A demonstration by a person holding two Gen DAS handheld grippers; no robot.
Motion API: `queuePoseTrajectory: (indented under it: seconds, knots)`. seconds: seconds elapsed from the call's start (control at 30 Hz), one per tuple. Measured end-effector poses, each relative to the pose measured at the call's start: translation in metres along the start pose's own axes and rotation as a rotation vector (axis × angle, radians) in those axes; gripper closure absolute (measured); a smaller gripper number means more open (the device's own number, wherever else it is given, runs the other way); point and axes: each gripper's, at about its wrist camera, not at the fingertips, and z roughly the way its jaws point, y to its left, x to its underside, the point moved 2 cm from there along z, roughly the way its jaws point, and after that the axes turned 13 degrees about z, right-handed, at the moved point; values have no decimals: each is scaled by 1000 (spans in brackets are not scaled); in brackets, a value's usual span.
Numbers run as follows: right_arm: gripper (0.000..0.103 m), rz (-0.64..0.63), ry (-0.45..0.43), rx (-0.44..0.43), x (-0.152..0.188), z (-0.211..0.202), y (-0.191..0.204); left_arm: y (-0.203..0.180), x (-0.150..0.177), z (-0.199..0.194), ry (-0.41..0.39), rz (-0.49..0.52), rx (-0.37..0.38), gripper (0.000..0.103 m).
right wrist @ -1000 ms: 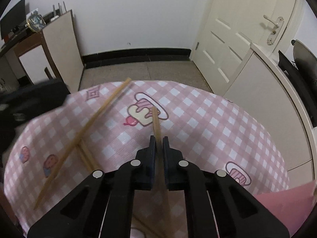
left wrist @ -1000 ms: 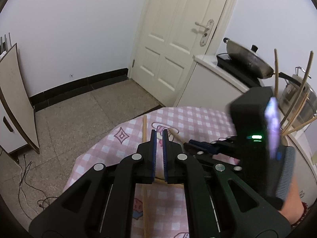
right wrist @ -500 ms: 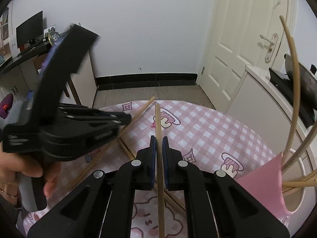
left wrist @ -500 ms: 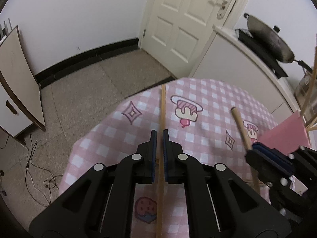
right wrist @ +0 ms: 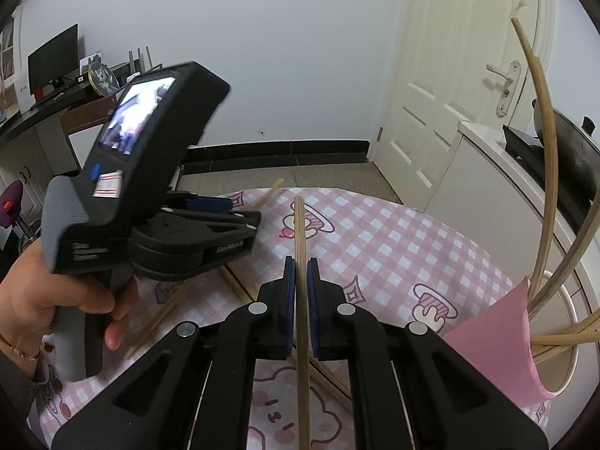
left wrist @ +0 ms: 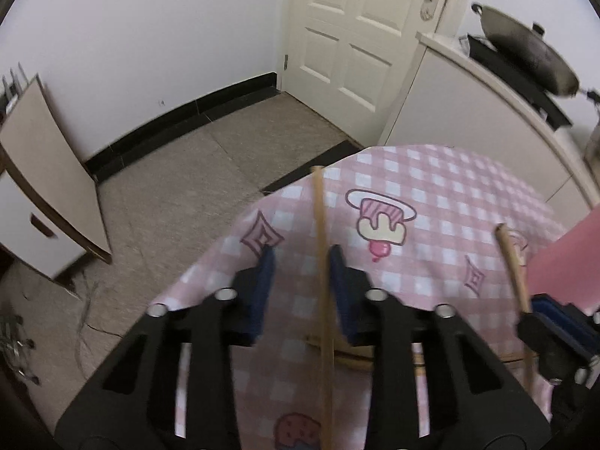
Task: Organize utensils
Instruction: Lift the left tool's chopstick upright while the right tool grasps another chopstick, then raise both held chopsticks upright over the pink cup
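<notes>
Since a second ago my left gripper point(left wrist: 300, 258) has dropped closer to the checked tablecloth and its jaws, which were pinched on a chopstick point(left wrist: 321, 262), are opening now. That stick is between the pads but they've let go of it; it leans by the right-hand pad with a clear gap on the other side. It runs lengthways straight out along my fingers, its far tip out near the edge of the cloth.

My right gripper point(right wrist: 299, 273) is the busy one: clamped tight on its own chopstick point(right wrist: 300, 232), which also points straight ahead along the fingers, lifted off the counter point(right wrist: 393, 232). In that view you can see my left hand point(right wrist: 71, 300) wrapped round the other gripper's handle, off to the left.

What matters next, I reckon, is the pink-wrapped holder point(right wrist: 498, 348) with its bundle of chopsticks already standing in it point(right wrist: 543, 187). It sits down at my right, just beside the right gripper, so that hand is way nearer. The stick is aimed forward though, not at the cup, so I'd guess it needs swinging right and tipping end-down to go in.

A few loose sticks point(right wrist: 161, 315) lie crossed on the cloth beneath both grippers. Behind: white door point(left wrist: 356, 37), wok point(left wrist: 525, 52).
</notes>
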Motion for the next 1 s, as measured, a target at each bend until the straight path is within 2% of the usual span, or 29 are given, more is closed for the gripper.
queuePoseTrajectory:
  seconds: [0.03,0.07,0.13,0.23,0.37,0.4,0.5,0.6,0.63,0.8,0.9,1.0]
  knots:
    - [98,0,-3,0,0,-1,0,-2,-2,1,-1,20,-8,94]
    - [98,2,-5,0,0,-3,0,-2,-3,2,-1,20,-1,96]
    - [98,7,-17,-5,0,-9,-1,2,-3,-3,-25,-5,25,97]
    - [98,17,-46,-24,-1,-23,-3,4,-4,-26,-127,-63,91,97]
    - [98,27,-112,-42,-2,-53,-7,3,1,-83,-355,-117,177,97]
    - [98,28,-132,-46,-2,-62,-8,0,3,-102,-435,-117,200,97]
    - [98,46,-206,-81,-1,-93,-12,-14,11,-145,-601,-116,248,97]
    - [98,66,-287,-104,0,-126,-17,-30,17,-177,-727,-110,284,97]
    - [98,75,-325,-106,0,-139,-20,-38,20,-190,-790,-100,284,97]
    - [98,116,-437,-74,0,-180,-40,-78,23,-229,-976,-23,301,97]
    - [98,146,-477,-52,-4,-193,-54,-94,16,-235,-1031,-2,339,97]
    - [98,177,-525,-25,-7,-209,-70,-111,10,-239,-1125,10,360,97]
